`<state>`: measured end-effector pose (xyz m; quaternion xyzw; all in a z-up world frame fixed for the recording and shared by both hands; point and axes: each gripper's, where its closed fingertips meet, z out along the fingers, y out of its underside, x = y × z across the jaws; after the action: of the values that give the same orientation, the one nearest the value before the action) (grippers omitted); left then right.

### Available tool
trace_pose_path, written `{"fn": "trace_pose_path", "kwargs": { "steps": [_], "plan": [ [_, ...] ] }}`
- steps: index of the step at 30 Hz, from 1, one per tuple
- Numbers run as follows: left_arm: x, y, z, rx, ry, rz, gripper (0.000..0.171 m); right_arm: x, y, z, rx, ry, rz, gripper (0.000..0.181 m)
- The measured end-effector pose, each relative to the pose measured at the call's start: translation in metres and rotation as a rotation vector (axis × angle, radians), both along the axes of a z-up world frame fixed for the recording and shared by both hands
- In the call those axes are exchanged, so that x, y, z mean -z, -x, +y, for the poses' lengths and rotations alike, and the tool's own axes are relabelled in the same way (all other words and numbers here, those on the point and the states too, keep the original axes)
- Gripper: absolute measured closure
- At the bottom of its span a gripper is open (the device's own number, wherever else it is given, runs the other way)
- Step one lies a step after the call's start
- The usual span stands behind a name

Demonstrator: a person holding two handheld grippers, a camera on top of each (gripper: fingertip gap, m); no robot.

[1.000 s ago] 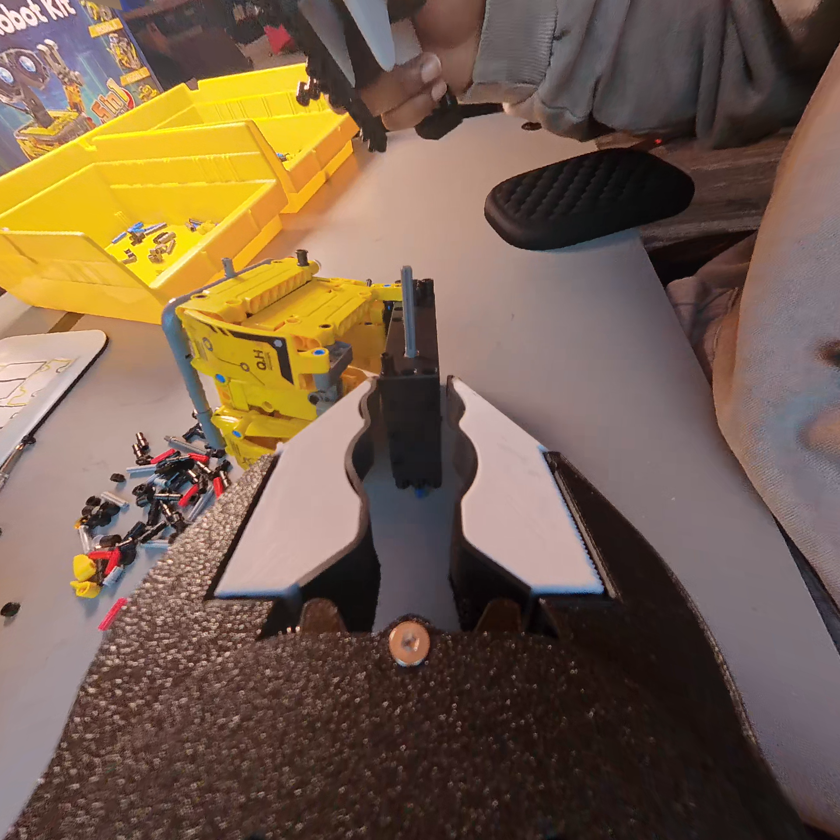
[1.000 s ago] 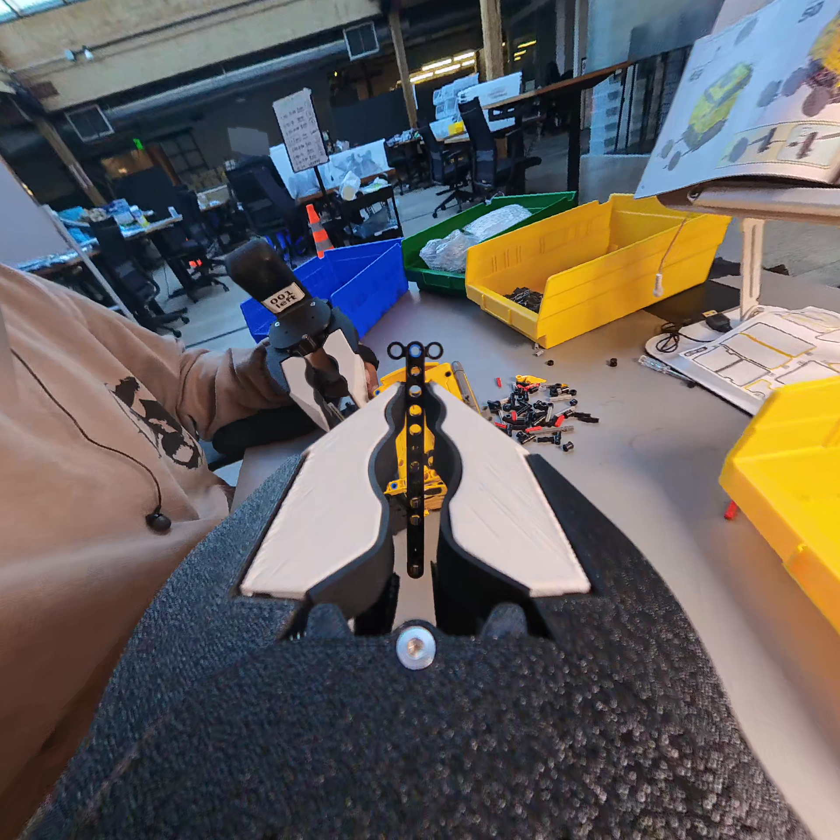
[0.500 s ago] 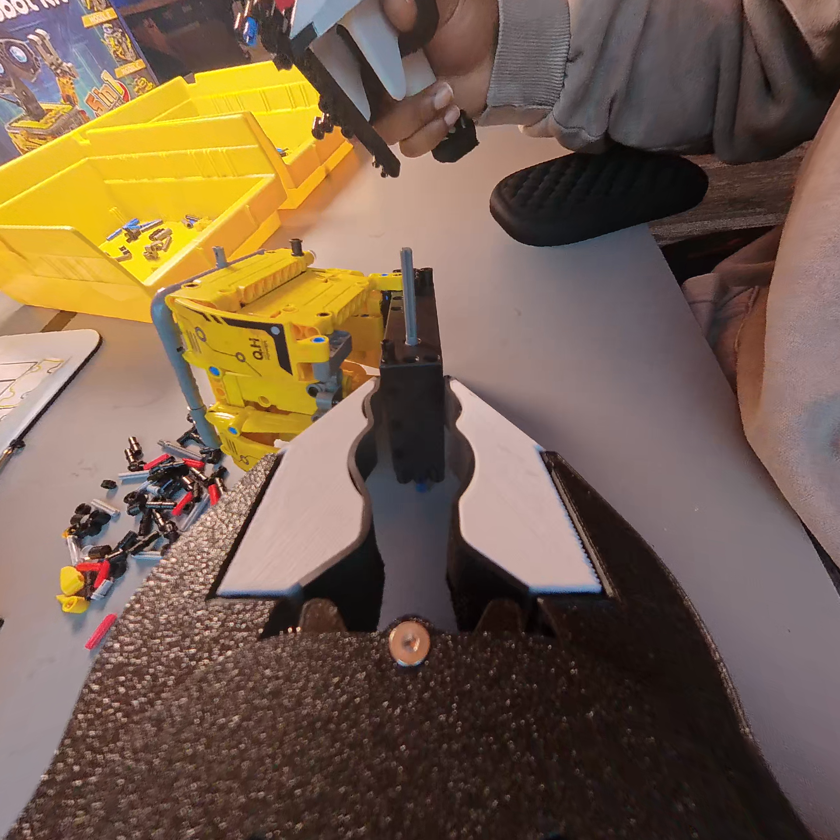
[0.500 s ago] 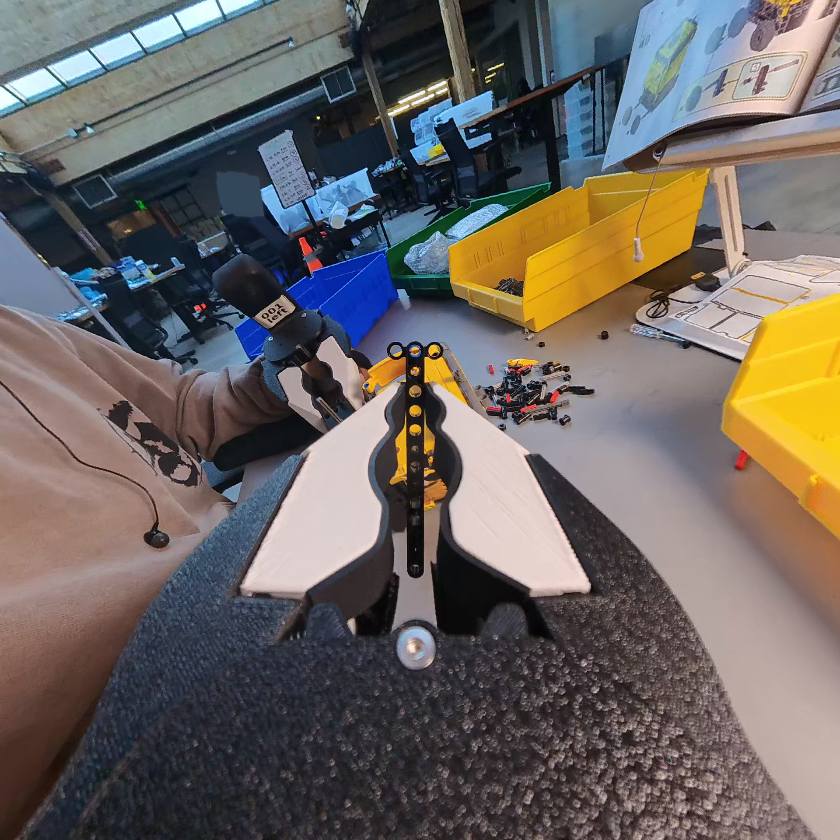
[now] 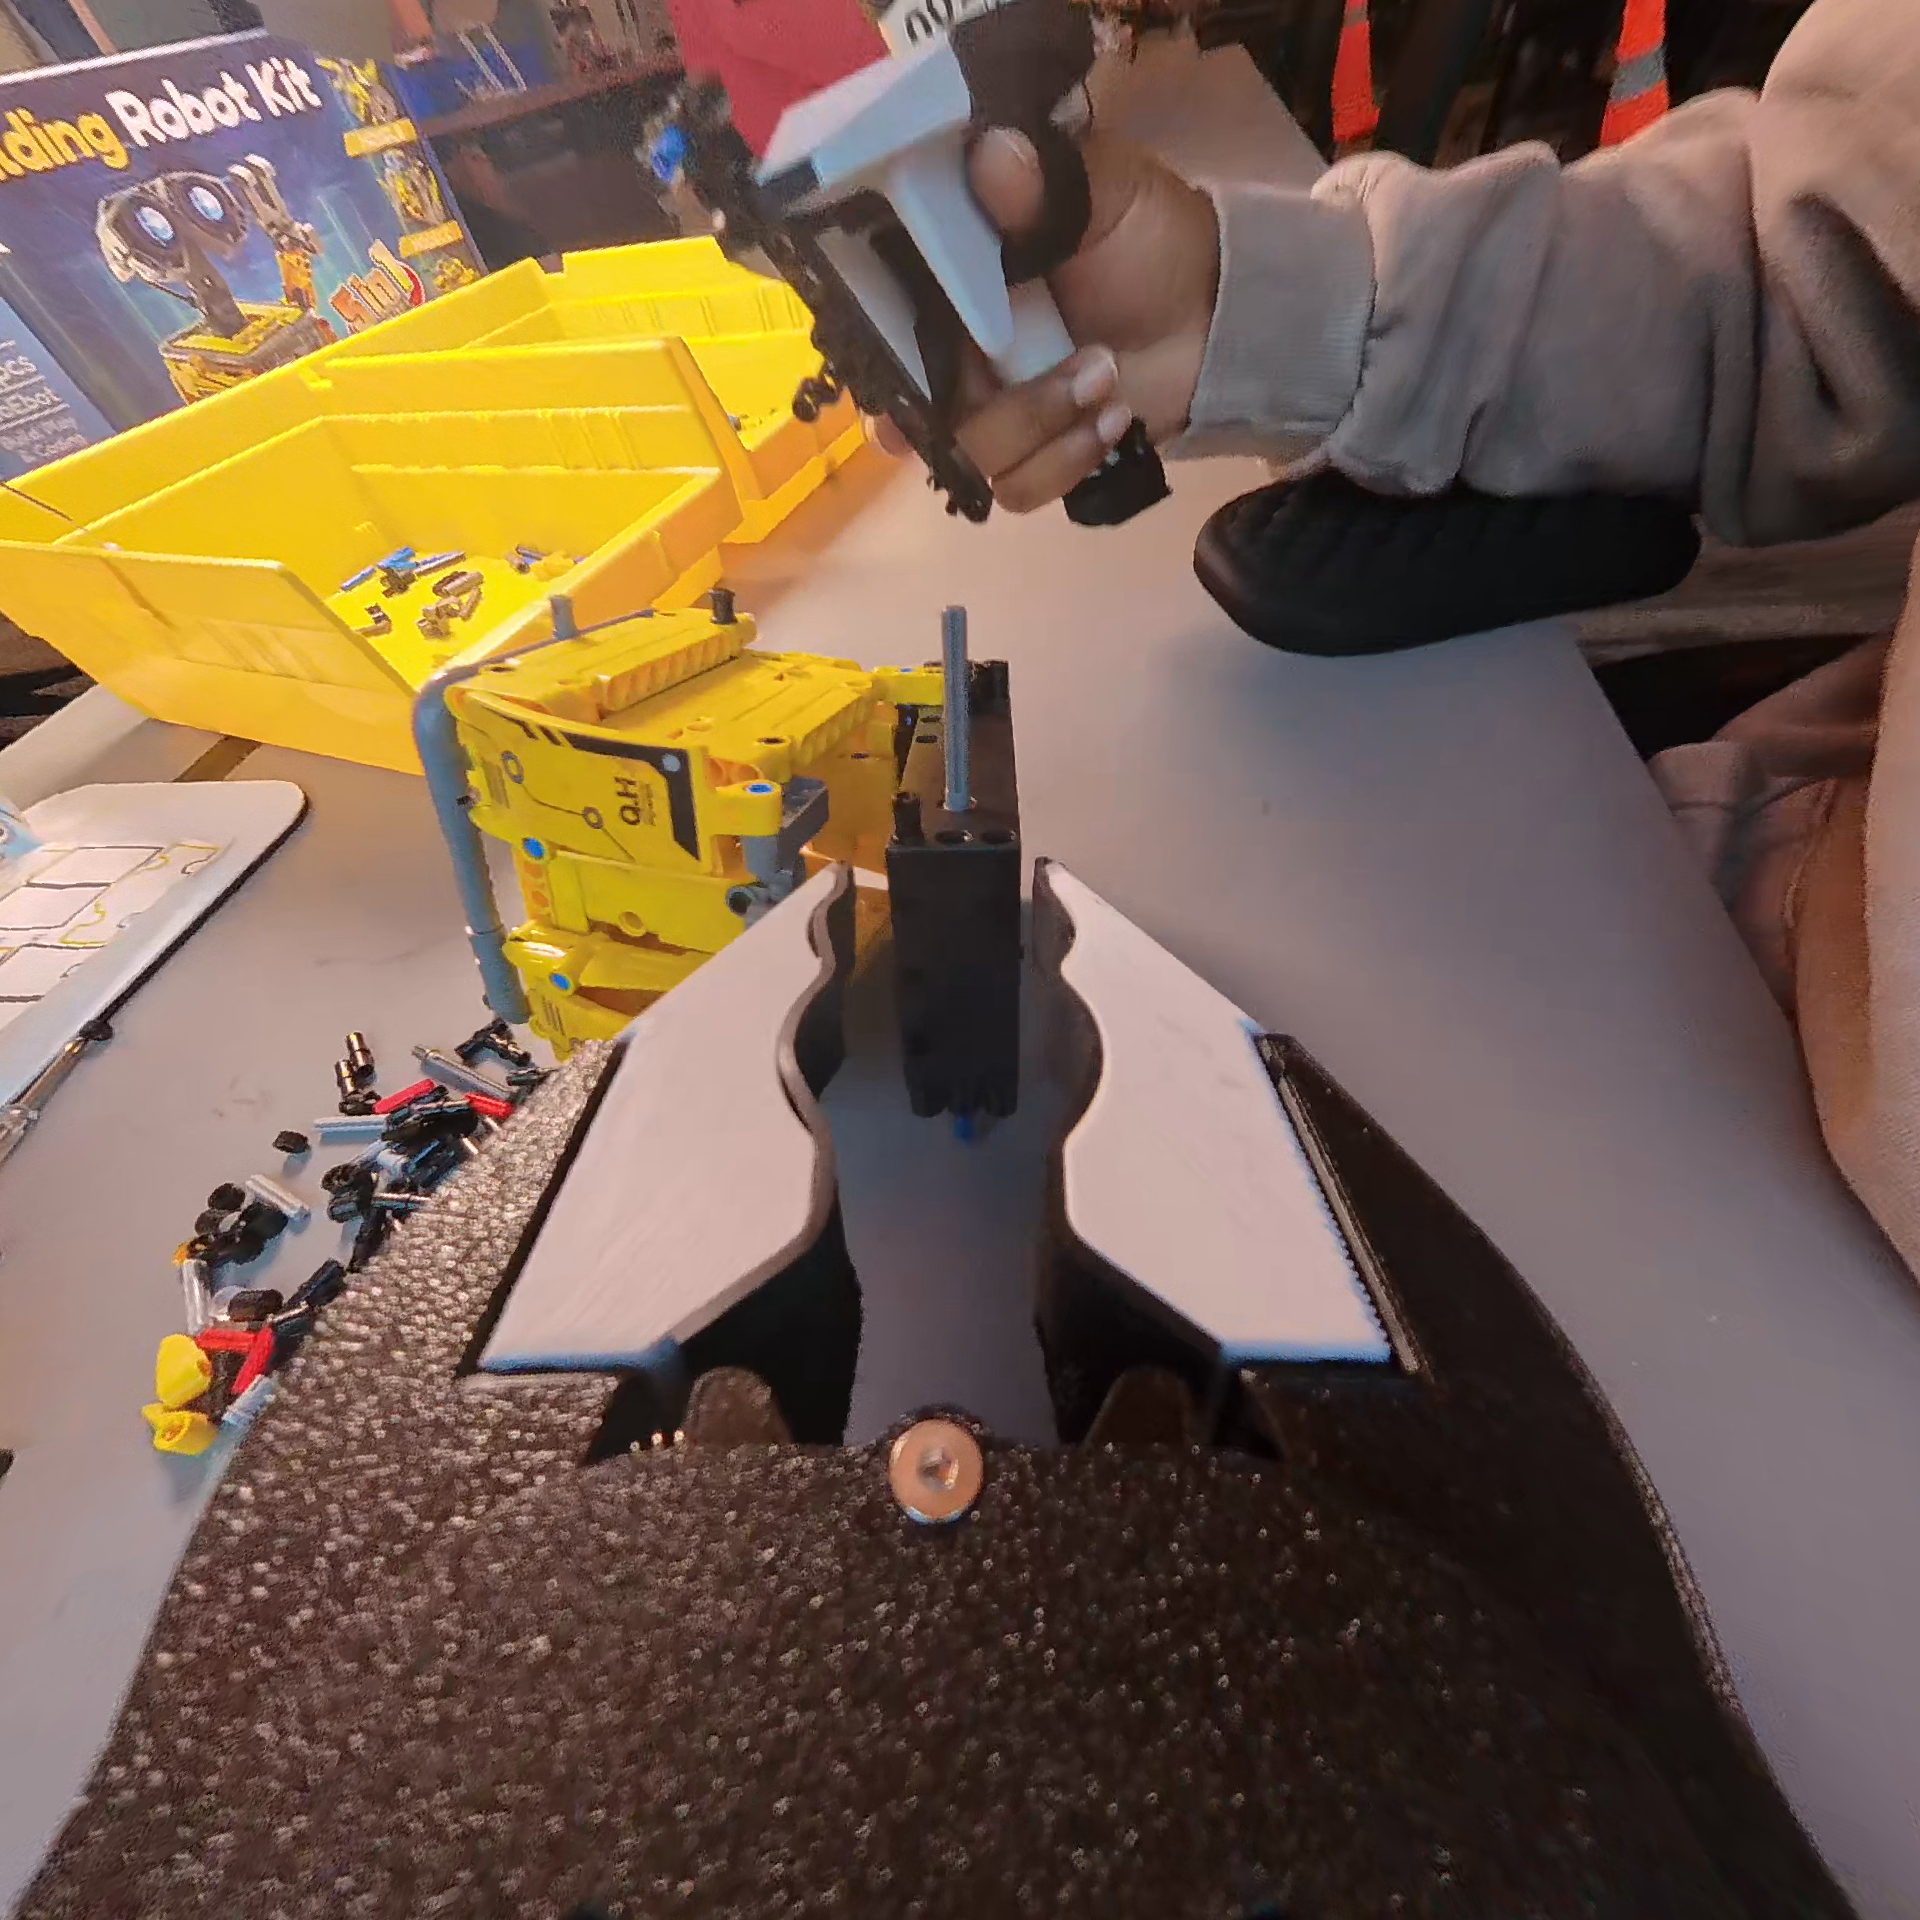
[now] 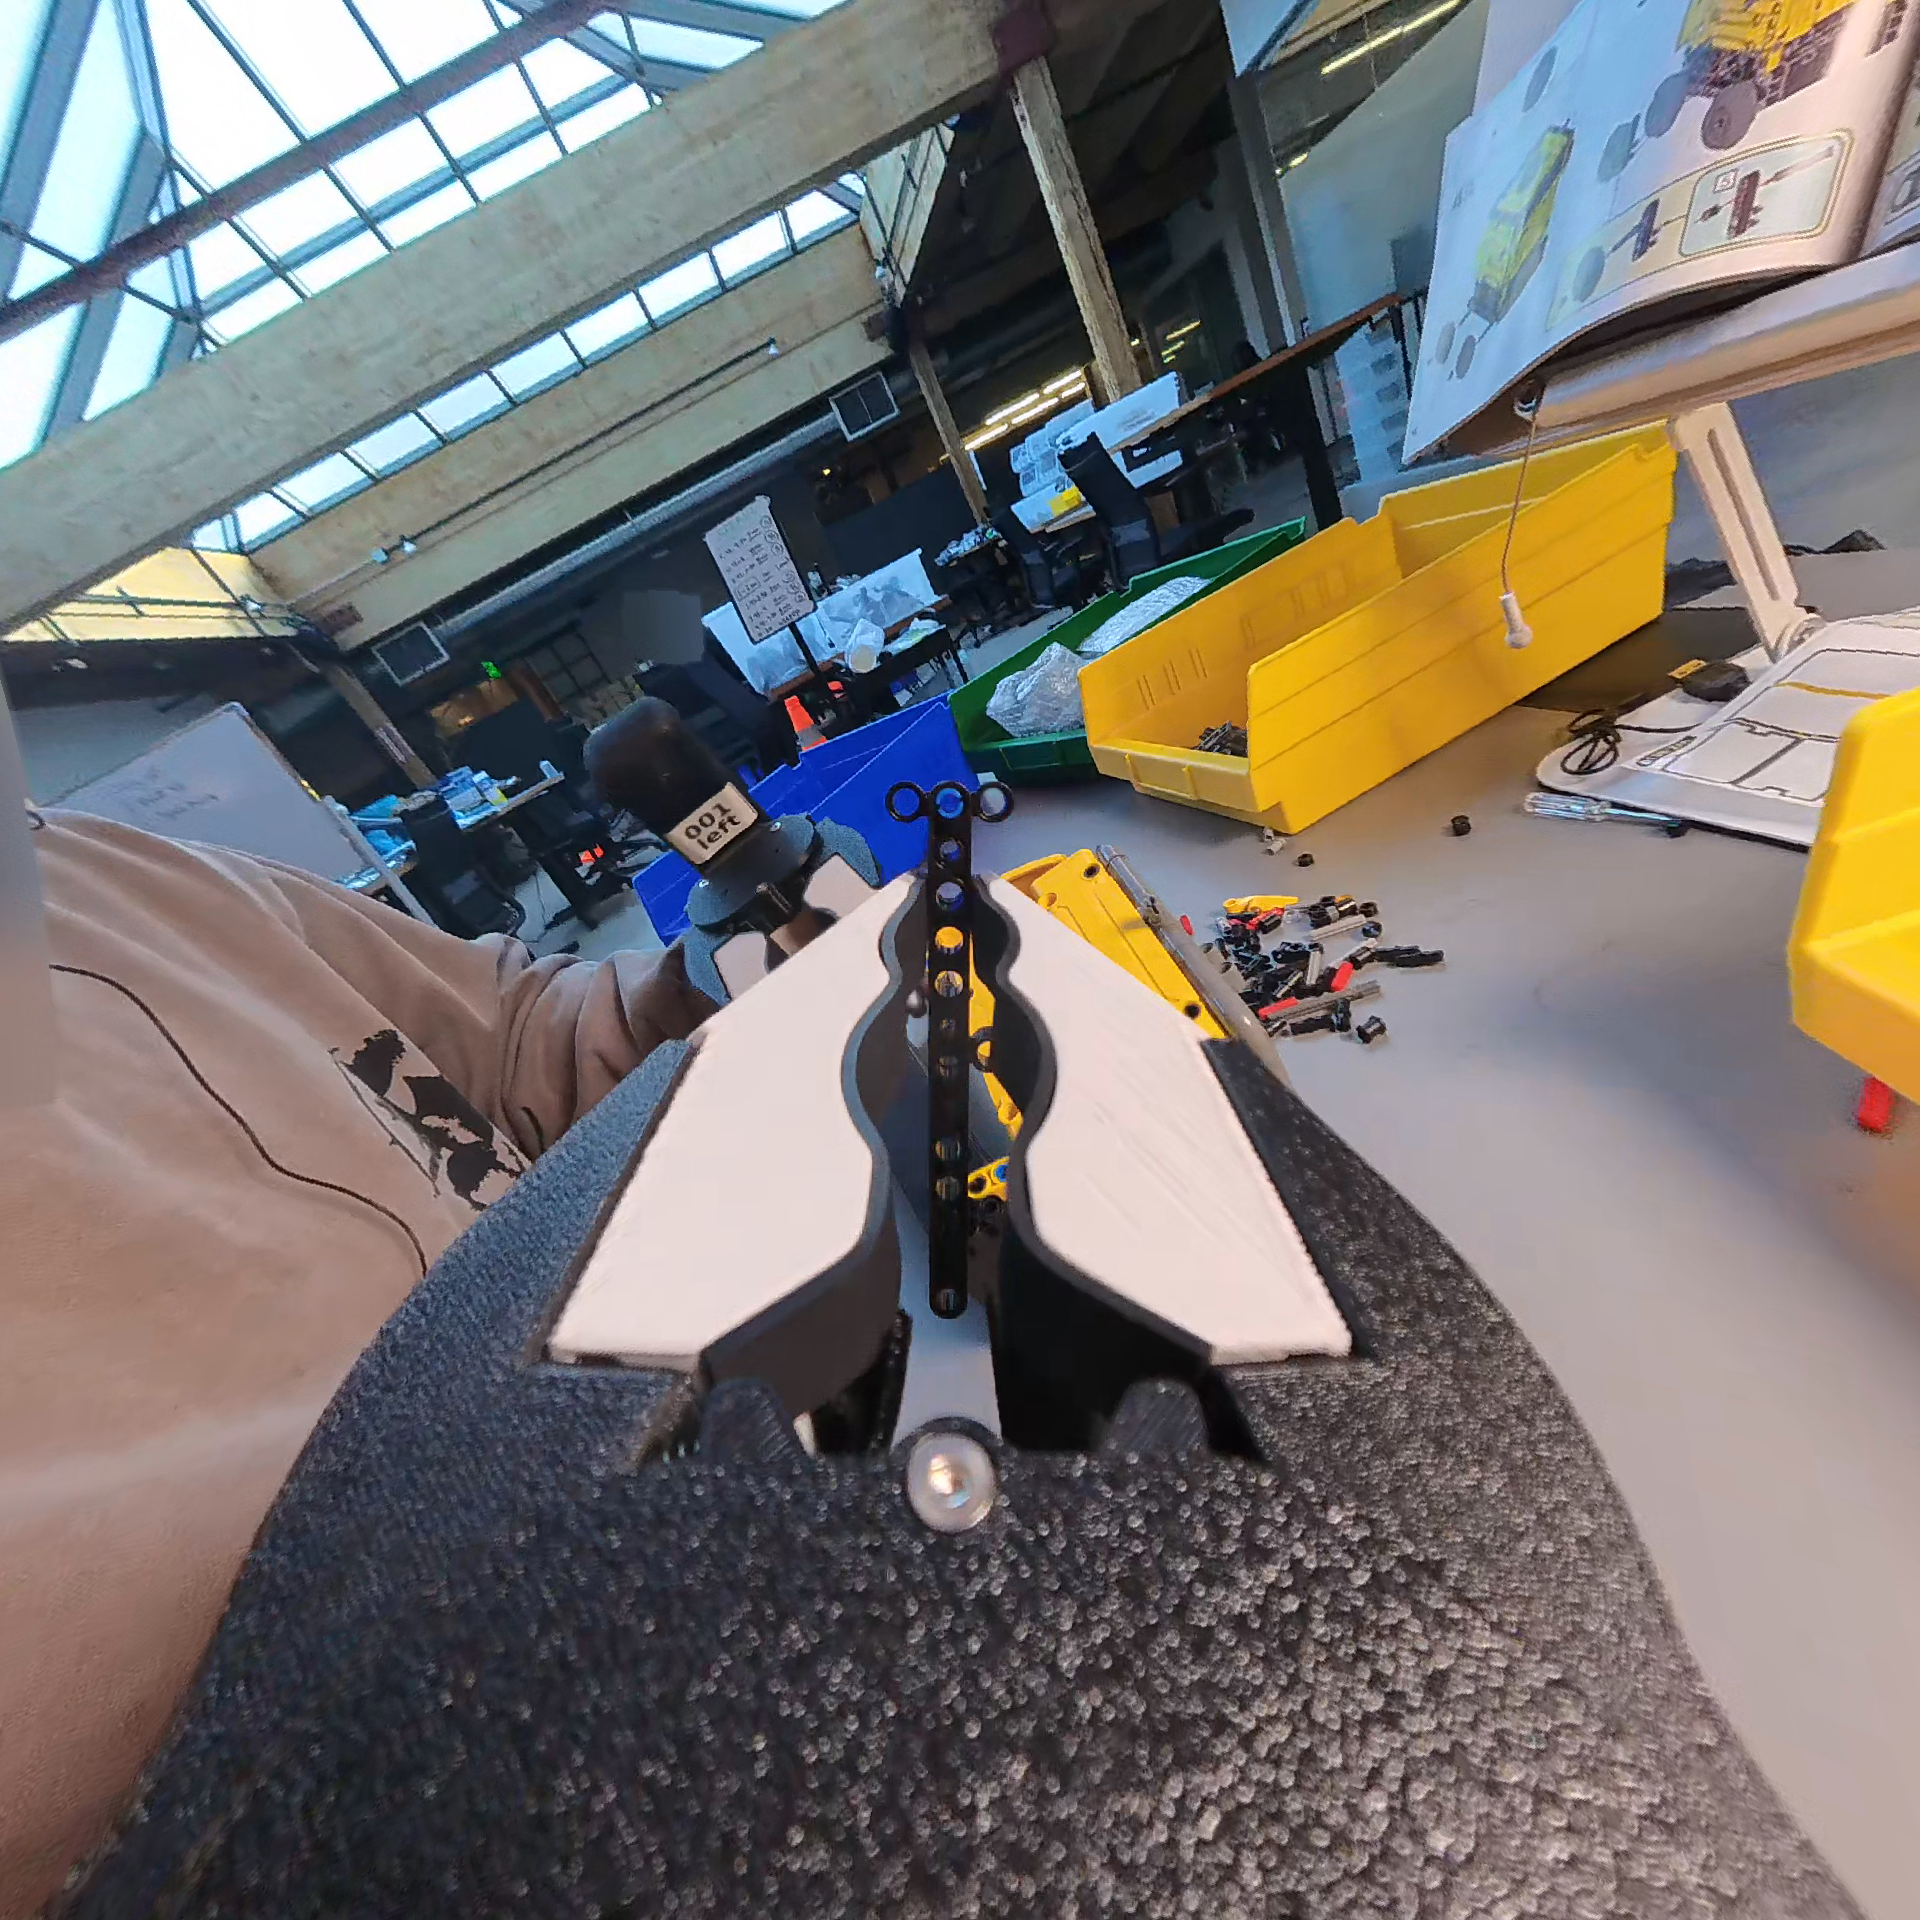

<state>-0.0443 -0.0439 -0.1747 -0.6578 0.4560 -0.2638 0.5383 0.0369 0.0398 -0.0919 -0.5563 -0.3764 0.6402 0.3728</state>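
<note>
Left gripper (image 5: 940, 883) is pinching a black block (image 5: 956, 935) with a grey axle (image 5: 953, 717) sticking up, frame centre, attached to the yellow brick model (image 5: 644, 790) sitting on the grey table (image 5: 1299, 935). Right gripper (image 6: 951, 894) is clamping a thin black perforated beam (image 6: 948, 1039), raised off the table, centre of frame. Loose small parts (image 5: 343, 1164) are lying lower left; yellow bins (image 5: 416, 488) are sitting upper left.

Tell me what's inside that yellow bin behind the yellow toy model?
In the nearest yellow bin, a few small blue and dark building pieces lie on the floor. Its near wall hides the front part of the floor, and the yellow toy model covers the right corner.
</note>
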Motion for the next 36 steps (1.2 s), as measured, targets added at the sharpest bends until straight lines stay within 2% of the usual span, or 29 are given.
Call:
{"fn": "trace_pose_path", "kwargs": {
  "steps": [7,13,17,24,26,28,33,36],
  "plan": [
    [-0.02,0.01,-0.004,-0.026,0.036,-0.141,0.124,0.002,0.0,0.0,-0.008,0.048,0.031,0.176],
    [-0.03,0.005,-0.008,-0.019,0.042,-0.193,0.128,-0.011,0.013,-0.016,-0.048,0.015,0.052,0.176],
    [-0.04,-0.003,-0.015,0.013,0.041,-0.234,0.139,-0.02,0.036,-0.045,-0.112,-0.06,0.031,0.176],
    [-0.055,-0.02,-0.025,0.077,0.083,-0.329,0.142,-0.014,0.099,-0.112,-0.239,-0.289,-0.134,0.175],
    [-0.052,-0.019,-0.025,0.074,0.1,-0.322,0.156,-0.008,0.109,-0.121,-0.261,-0.339,-0.177,0.175],
    [-0.05,-0.017,-0.026,0.077,0.119,-0.326,0.164,-0.003,0.115,-0.118,-0.235,-0.375,-0.21,0.175],
    [-0.058,-0.012,-0.03,0.107,0.15,-0.391,0.165,-0.016,0.113,-0.112,-0.225,-0.308,-0.153,0.172],
    [-0.062,-0.007,-0.026,0.085,0.169,-0.429,0.165,-0.023,0.108,-0.105,-0.204,-0.275,-0.115,0.175]
  ]
}}
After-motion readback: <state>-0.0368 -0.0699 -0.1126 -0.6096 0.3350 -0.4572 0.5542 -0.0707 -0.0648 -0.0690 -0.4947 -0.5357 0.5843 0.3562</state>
